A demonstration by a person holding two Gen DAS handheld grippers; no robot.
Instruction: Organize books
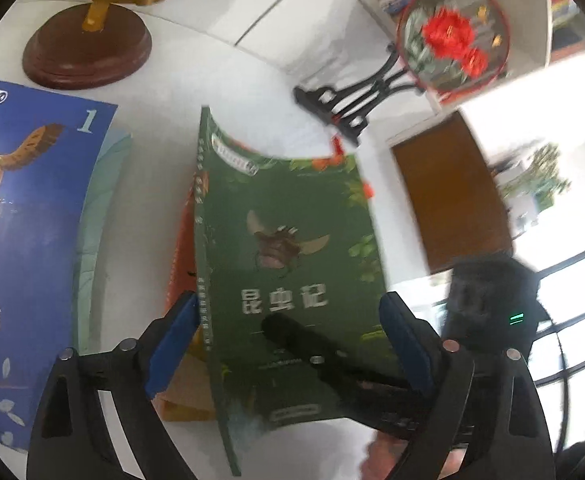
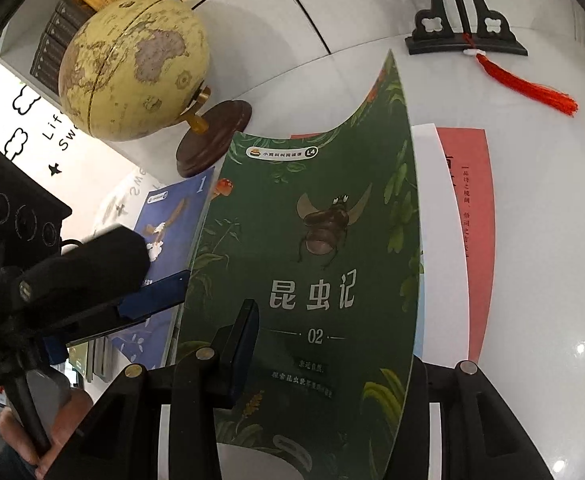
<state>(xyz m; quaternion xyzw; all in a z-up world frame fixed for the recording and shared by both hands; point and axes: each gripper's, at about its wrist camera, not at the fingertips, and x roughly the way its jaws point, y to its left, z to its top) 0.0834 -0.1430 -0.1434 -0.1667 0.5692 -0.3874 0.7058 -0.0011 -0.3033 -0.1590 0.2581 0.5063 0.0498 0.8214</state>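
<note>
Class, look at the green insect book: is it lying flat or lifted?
Lifted: the green insect book bows, pinched in the right gripper, above a red book.

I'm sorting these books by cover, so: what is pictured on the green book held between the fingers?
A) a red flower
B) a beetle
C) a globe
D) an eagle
B: the green book shows a winged brown beetle above its title; the eagle is on the blue book beside it.

The green book [image 2: 312, 264] reads 昆虫记, "02" below that title, "L4" above it; the blue book [image 1: 32, 216] beside it shows "1".
</note>
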